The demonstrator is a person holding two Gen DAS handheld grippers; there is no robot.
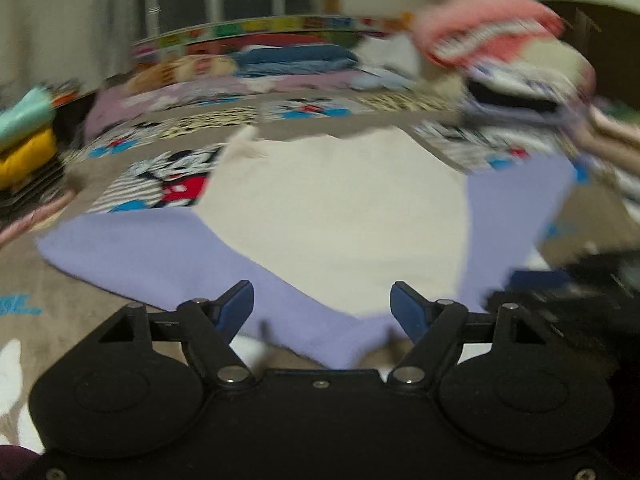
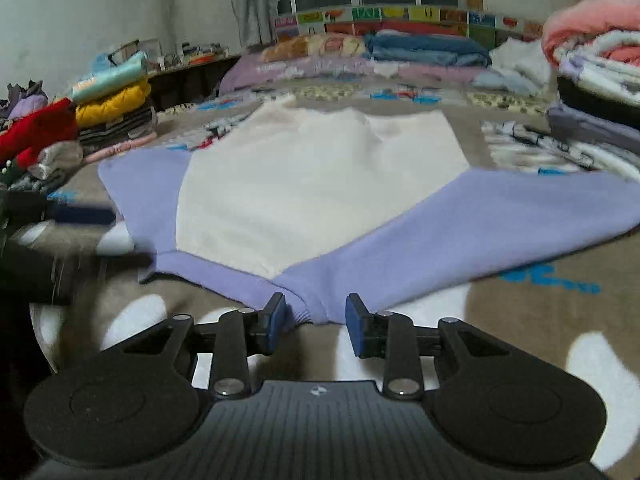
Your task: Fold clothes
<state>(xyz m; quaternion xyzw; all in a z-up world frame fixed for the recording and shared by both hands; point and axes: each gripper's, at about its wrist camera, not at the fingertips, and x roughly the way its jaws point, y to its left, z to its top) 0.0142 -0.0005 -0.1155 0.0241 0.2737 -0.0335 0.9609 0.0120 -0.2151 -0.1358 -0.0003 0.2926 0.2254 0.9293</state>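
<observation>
A sweatshirt with a cream body (image 2: 304, 196) and lavender sleeves (image 2: 480, 232) lies flat on the patterned bed cover, neck end towards me. It also shows in the left wrist view (image 1: 332, 216), which is motion-blurred. My left gripper (image 1: 322, 304) is open and empty, just above the lavender shoulder near the neck. My right gripper (image 2: 316, 316) is open, its blue pads either side of the ribbed lavender collar (image 2: 312, 312), not closed on it. The left gripper shows as a dark blur at the left of the right wrist view (image 2: 52, 224).
A stack of folded clothes (image 2: 596, 80) topped by a pink piece stands at the right. Another stack with yellow and mint pieces (image 2: 112, 100) is at the left, next to a red garment (image 2: 36, 128). Blue bedding (image 2: 424, 50) lies at the far end below a window.
</observation>
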